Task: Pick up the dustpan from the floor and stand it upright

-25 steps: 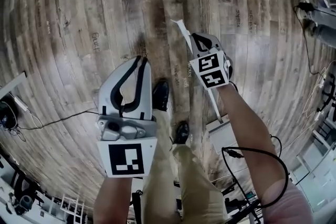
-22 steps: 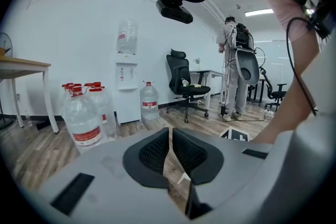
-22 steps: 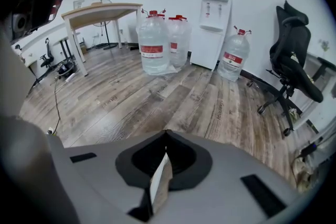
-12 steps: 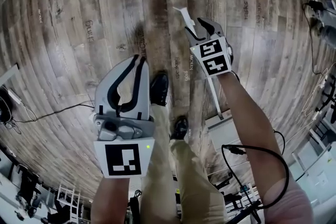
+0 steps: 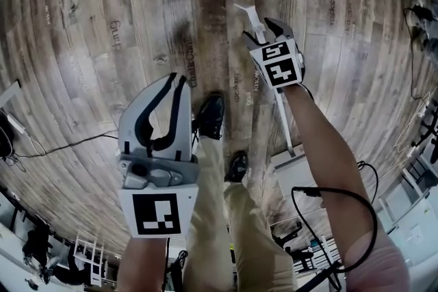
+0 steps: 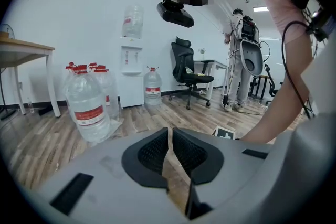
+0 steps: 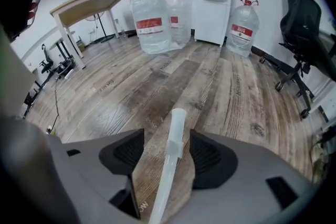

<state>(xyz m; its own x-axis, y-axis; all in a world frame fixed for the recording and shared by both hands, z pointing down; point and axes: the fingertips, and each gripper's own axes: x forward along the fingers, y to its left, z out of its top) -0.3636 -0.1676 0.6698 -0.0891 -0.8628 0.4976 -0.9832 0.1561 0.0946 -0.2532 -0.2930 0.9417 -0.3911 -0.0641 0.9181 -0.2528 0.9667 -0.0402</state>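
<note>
The white dustpan's long handle (image 5: 254, 22) slants up from its pan (image 5: 295, 174), which sits on the wood floor by my right foot. My right gripper (image 5: 263, 29) is around the handle's upper end. In the right gripper view the handle (image 7: 176, 139) runs between the jaws of the right gripper (image 7: 167, 136), with floor showing on both sides of it, so the gripper is open. My left gripper (image 5: 176, 78) hangs over the floor to the left, apart from the dustpan. In the left gripper view the left gripper (image 6: 170, 131) is shut on nothing.
My shoes (image 5: 209, 113) stand between the grippers. Cables (image 5: 68, 147) trail over the floor at left and right. Water bottles (image 7: 151, 21), a dispenser (image 7: 213, 0), a table (image 7: 89, 2) and an office chair (image 7: 307, 23) line the wall. Another person (image 6: 239, 60) stands far off.
The right gripper and the handle's top have shifted slightly up and away in the head view. The left gripper has barely moved.
</note>
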